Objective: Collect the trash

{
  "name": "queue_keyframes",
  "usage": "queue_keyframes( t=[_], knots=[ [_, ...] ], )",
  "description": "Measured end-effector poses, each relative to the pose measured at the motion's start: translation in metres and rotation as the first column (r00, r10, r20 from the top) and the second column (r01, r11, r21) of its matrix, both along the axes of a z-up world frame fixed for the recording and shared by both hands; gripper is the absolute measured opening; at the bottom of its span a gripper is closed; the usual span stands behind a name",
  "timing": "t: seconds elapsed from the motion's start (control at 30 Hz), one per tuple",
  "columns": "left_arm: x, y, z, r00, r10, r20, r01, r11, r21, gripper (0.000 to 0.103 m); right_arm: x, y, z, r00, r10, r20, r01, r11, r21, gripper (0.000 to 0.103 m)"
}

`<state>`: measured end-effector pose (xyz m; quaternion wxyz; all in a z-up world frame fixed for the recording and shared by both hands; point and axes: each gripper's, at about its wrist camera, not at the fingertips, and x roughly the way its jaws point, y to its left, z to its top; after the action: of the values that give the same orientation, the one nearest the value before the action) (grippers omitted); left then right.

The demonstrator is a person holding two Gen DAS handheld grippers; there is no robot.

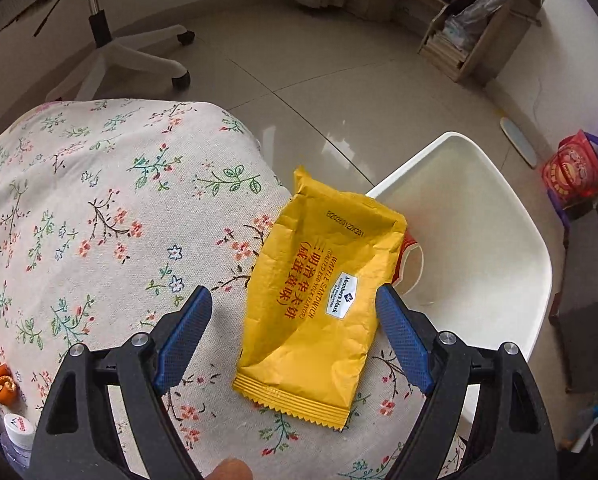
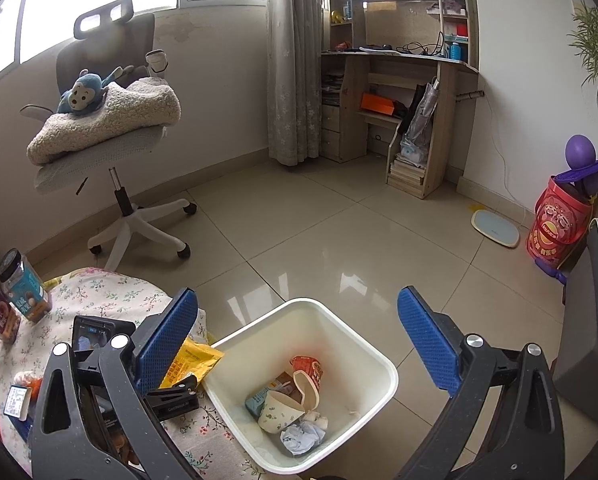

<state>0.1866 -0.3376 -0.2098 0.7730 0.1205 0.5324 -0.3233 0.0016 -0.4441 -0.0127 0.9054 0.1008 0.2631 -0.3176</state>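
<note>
Trash bin is already holding cups and paper; yellow wrapper is lying on the counter between wide-open left gripper jaws; right gripper jaws are gaping, holding nothing

— What sits on the office chair?
— I see a fleecy blanket with a blue toy monkey on top.
— And by the far wall?
— A wooden desk beside the curtain, an orange box on its shelf. A flat scale lies on the tiled floor, near a red tin.
</note>
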Motion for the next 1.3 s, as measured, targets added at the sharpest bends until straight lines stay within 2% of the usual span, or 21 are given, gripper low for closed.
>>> queue_keyframes(
  t=[0.07, 0.17, 0.23, 0.33, 0.4, 0.57, 0.77, 1.0, 1.07, 1.1, 1.13, 1.17, 1.2, 1.3],
  knots=[
    [-0.003, 0.001, -0.005, 1.0, -0.001, 0.014, 0.001, 1.0, -0.002, 0.079, 0.0, -0.001, 0.0, 1.0, -0.001, 0.001, 0.001, 1.0, 0.0, 0.096],
    [-0.015, 0.005, -0.001, 0.998, -0.03, 0.049, 0.031, 0.999, -0.019, 0.057, 0.0, -0.001, 0.0, 1.0, 0.001, -0.001, -0.001, 1.0, 0.008, 0.096],
    [-0.02, 0.01, 0.002, 0.998, -0.035, 0.055, 0.037, 0.999, -0.023, 0.021, -0.001, -0.001, 0.001, 1.0, 0.002, 0.002, -0.002, 1.0, 0.012, 0.096],
    [-0.027, 0.024, 0.006, 0.998, -0.028, 0.057, 0.03, 0.999, -0.033, 0.004, -0.001, 0.0, 0.001, 1.0, 0.005, 0.005, -0.005, 1.0, 0.01, 0.096],
    [-0.031, 0.033, 0.012, 0.999, -0.019, 0.048, 0.022, 0.998, -0.065, 0.002, -0.002, 0.0, 0.001, 1.0, 0.007, 0.004, -0.007, 1.0, 0.017, 0.096],
    [-0.037, 0.038, 0.041, 0.997, 0.004, 0.074, 0.006, 0.992, -0.124, 0.001, -0.005, -0.003, 0.001, 1.0, -0.006, 0.008, 0.006, 1.0, 0.02, 0.096],
    [-0.052, 0.008, 0.068, 0.991, -0.056, 0.119, 0.073, 0.987, -0.146, 0.001, -0.013, -0.014, 0.005, 0.999, -0.038, 0.036, 0.037, 0.999, 0.036, 0.096],
    [-0.068, -0.03, 0.071, 0.995, -0.087, 0.057, 0.096, 0.978, -0.186, 0.007, -0.024, -0.026, 0.011, 0.994, -0.084, 0.075, 0.08, 0.995, 0.053, 0.096],
    [-0.072, -0.024, 0.076, 0.995, -0.085, 0.059, 0.095, 0.977, -0.189, 0.014, -0.023, -0.023, 0.012, 0.994, -0.077, 0.076, 0.073, 0.996, 0.055, 0.096],
    [-0.072, -0.018, 0.08, 0.995, -0.077, 0.065, 0.088, 0.978, -0.189, 0.027, -0.022, -0.021, 0.012, 0.995, -0.069, 0.074, 0.065, 0.997, 0.051, 0.096],
    [-0.071, -0.011, 0.084, 0.995, -0.066, 0.069, 0.079, 0.977, -0.196, 0.045, -0.02, -0.017, 0.012, 0.996, -0.06, 0.072, 0.057, 0.997, 0.043, 0.096],
    [-0.07, -0.003, 0.088, 0.997, -0.051, 0.065, 0.064, 0.976, -0.21, 0.052, -0.018, -0.012, 0.013, 0.996, -0.054, 0.072, 0.052, 0.998, 0.032, 0.096],
    [-0.068, 0.004, 0.093, 0.997, -0.031, 0.067, 0.045, 0.975, -0.217, 0.055, -0.017, -0.007, 0.013, 0.996, -0.048, 0.07, 0.046, 0.999, 0.018, 0.096],
    [-0.068, 0.03, 0.111, 0.991, 0.041, 0.13, -0.013, 0.978, -0.208, 0.055, -0.011, 0.009, 0.013, 0.998, -0.025, 0.062, 0.026, 0.999, -0.019, 0.096]
  ],
)
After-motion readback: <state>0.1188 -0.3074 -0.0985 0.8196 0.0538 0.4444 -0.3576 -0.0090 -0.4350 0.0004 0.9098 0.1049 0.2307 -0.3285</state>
